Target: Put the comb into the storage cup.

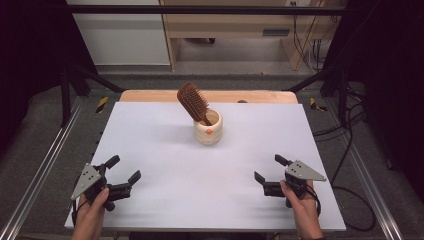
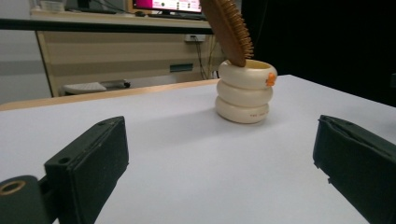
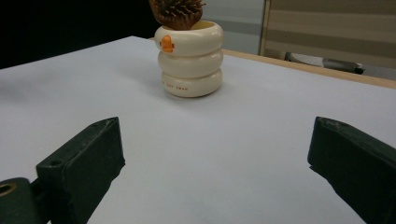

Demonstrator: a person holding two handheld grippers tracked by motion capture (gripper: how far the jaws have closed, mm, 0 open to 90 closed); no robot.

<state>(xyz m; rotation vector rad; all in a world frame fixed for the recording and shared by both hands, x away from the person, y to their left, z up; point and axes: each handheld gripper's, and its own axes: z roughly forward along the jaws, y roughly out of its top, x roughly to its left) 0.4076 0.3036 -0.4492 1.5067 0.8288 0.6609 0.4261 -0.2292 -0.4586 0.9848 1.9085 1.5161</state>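
Wooden hairbrush [image 1: 193,102] stands handle-down in the cream ringed cup [image 1: 208,128], leaning left, mid-tabletop [image 1: 165,150] toward the far edge. Left tongs [image 1: 122,170] and right tongs [image 1: 266,169] rest near the front corners, both spread wide and empty, well apart from it, seemingly poised to reach in.

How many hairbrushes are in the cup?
1. A brown wooden hairbrush stands handle-down in the cream ringed cup near the middle back of the white table, leaning left with its bristle head sticking out. The cup's inside is partly hidden.
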